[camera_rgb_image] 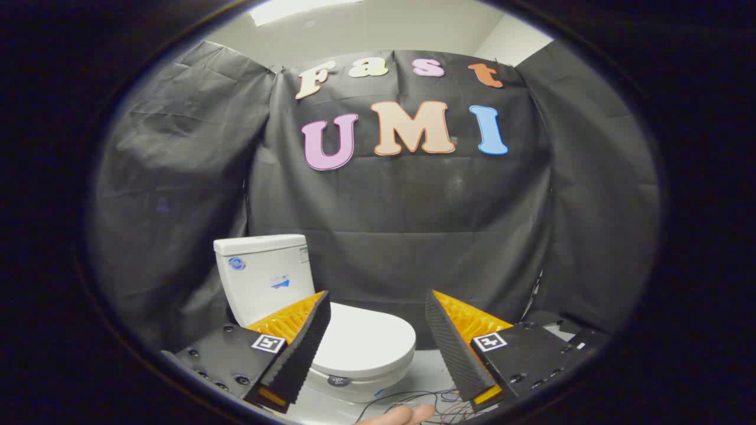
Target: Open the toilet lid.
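Gripper view, my fingers (378, 348): spread wide apart, holding nothing.
Toilet lid (363, 342): down flat on the bowl, just beyond and between my fingers, nearer my left one, which hides its near left part.
Tank (266, 274): upright behind the lid, against the booth wall.
Floor (425, 372): loose wires (413, 398) ahead of the bowl; what looks like a fingertip (401, 416) at the very bottom, too cropped to be sure.
Step in hand: approach. I judge I should come low to the lid's front lip, hook one finger under it, then lift in an arc toward the tank, avoiding the wires.
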A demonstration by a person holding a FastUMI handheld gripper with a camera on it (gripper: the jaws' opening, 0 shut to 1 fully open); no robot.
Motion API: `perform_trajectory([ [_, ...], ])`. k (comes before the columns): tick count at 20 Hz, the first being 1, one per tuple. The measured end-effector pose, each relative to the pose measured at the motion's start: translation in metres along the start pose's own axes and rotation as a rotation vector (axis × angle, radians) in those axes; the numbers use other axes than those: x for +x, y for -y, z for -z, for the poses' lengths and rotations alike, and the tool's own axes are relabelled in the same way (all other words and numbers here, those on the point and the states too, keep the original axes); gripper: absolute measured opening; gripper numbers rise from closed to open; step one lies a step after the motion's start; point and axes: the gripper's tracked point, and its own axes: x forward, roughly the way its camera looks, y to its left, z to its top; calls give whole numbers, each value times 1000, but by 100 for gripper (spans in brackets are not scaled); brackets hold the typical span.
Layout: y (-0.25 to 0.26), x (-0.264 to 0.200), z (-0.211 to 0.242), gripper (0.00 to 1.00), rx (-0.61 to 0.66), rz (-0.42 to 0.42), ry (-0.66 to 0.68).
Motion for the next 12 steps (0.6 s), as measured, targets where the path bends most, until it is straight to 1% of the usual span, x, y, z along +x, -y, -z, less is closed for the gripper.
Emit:
perform_trajectory([
  [2, 1, -1, 6, 100, -7, 2, -28],
  [5, 5, -7, -12, 100, 23, 9, 39],
  [7, 5, -7, -14, 100, 25, 11, 59],
  [12, 1, -4, 1, 100, 12, 1, 5],
])
